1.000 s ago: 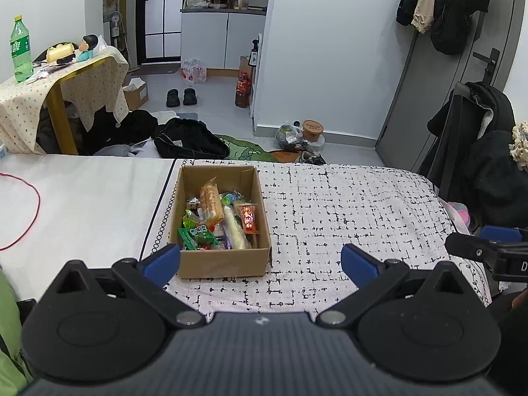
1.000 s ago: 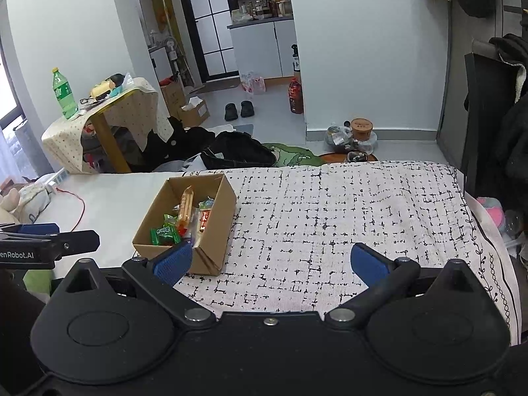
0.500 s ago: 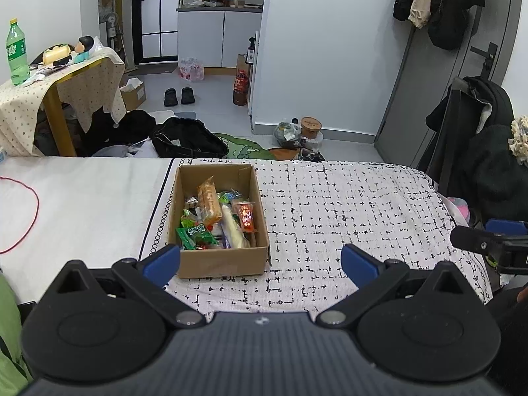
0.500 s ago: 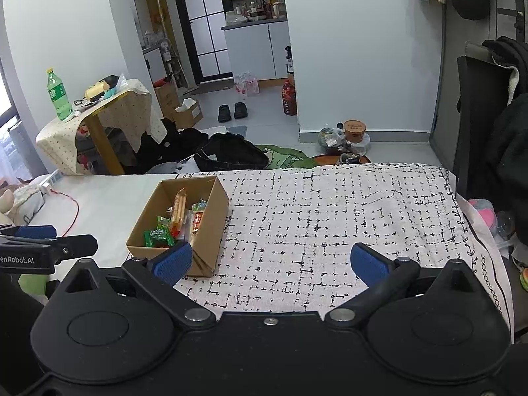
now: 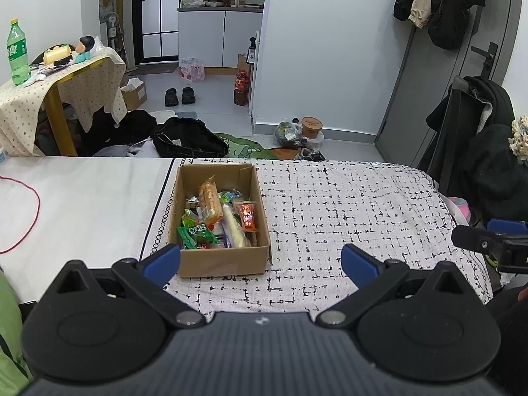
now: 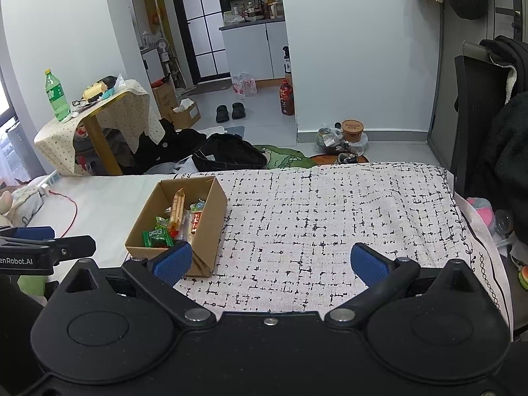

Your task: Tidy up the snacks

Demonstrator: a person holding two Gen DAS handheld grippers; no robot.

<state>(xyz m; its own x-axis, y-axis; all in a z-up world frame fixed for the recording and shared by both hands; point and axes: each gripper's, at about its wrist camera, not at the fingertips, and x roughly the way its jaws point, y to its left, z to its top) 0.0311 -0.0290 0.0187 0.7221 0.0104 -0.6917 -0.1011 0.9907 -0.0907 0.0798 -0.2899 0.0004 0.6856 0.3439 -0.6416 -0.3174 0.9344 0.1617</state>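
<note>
**Box on bed, left of centre; room beyond**

Cardboard box (image 5: 219,217) sits on the bed (image 5: 346,204), centre-left of the left wrist frame, snack packets (image 5: 217,217) lying inside it. Bed to the right of the box carries nothing. A cable (image 5: 31,217) loops on the bed at far left. Behind the bed, on the floor: a bag (image 5: 189,140) at centre, a pair of shoes (image 5: 180,95) further back. Upper left, a side tabletop (image 5: 19,99) with a bottle (image 5: 16,52) standing on it. Coats (image 5: 442,3) hang upper right.
</note>
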